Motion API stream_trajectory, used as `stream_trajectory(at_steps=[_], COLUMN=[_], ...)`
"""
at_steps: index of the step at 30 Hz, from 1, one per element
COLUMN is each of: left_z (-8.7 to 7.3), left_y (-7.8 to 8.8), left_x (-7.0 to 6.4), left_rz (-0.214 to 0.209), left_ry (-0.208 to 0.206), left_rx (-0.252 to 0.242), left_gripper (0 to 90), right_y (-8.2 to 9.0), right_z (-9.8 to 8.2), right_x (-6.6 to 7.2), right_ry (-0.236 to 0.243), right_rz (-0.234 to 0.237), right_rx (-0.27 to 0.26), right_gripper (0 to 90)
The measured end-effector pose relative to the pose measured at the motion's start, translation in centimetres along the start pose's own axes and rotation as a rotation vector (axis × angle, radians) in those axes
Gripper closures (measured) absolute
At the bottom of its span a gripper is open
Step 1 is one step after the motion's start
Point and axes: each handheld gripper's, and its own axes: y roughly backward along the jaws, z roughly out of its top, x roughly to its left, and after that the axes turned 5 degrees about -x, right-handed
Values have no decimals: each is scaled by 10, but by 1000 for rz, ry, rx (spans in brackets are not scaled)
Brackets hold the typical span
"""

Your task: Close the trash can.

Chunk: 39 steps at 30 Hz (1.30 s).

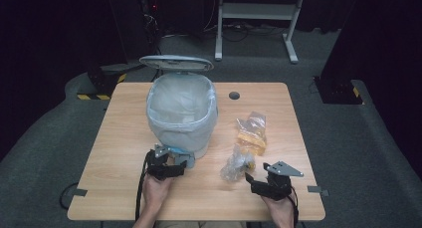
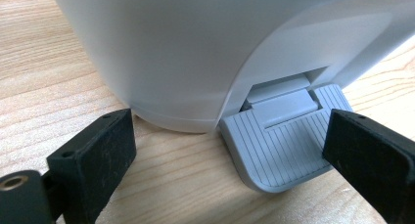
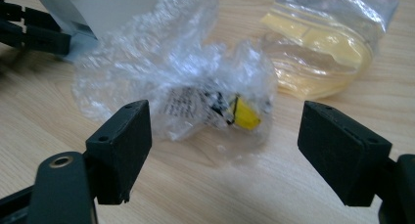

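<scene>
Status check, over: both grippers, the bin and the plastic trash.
Left gripper open at bin pedal. Right gripper open, facing crumpled clear wrapper. Bin lid up, liner in. Yellow bag beyond; nothing blocking.

We see the table [image 1: 124, 138] evenly lit from above against a dark room, shadows soft. Up close the jaws blur, the crumpled plastic wrap [image 3: 186, 82] glints, and far things soften.

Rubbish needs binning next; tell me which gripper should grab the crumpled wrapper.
Right. The right gripper is open, right beside the crumpled wrapper. The left gripper is at the bin's pedal, whose lid is up.
</scene>
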Motion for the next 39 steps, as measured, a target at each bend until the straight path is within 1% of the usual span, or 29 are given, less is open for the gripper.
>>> stream_trajectory(at_steps=[3, 8, 11, 14, 18, 22, 23, 26, 28, 32, 36, 37, 38, 39], left_z=[0, 0, 0, 0, 0, 0, 0, 0, 0, 0, 0, 0, 0, 0], left_y=[0, 0, 0, 0, 0, 0, 0, 1, 0, 0, 1, 1, 0, 0], left_x=[0, 0, 0, 0, 0, 0, 0, 0, 0, 0, 0, 0, 0, 0], left_rz=[1, 0, 0, 0, 1, 2, 0, 8, 2, 0, 3, 9, 2, 9], left_ry=[1, 0, 0, 0, 1, 2, 8, -4, 3, 0, 4, -3, 3, -5], left_rx=[2, 0, 0, 0, 1, 4, 6, -1, 5, 0, 6, 1, 4, -2], left_gripper=[57, 57, 57, 57, 57, 57, 57, 57, 57, 57, 57, 57, 57, 57], right_y=[-3, -11, -15, -18, -24, -27, -31, -35, -37, -41, -51, -53, -55, -57], right_z=[6, 12, 16, 20, 23, 26, 27, 29, 30, 31, 28, 27, 26, 24], right_x=[3, 6, 9, 11, 13, 16, 17, 18, 19, 20, 18, 18, 17, 17], right_ry=[6, 19, 28, 23, 28, 36, 41, 47, 50, 49, 47, 48, 50, 52], right_rz=[19, 42, 54, 64, 81, 89, 95, 102, 104, 107, 104, 104, 100, 97], right_rx=[-13, -2, -7, -12, -10, -6, -6, -5, -5, 3, 31, 39, 48, 55], right_gripper=[192, 167, 157, 148, 146, 146, 145, 145, 145, 145, 147, 148, 148, 150])
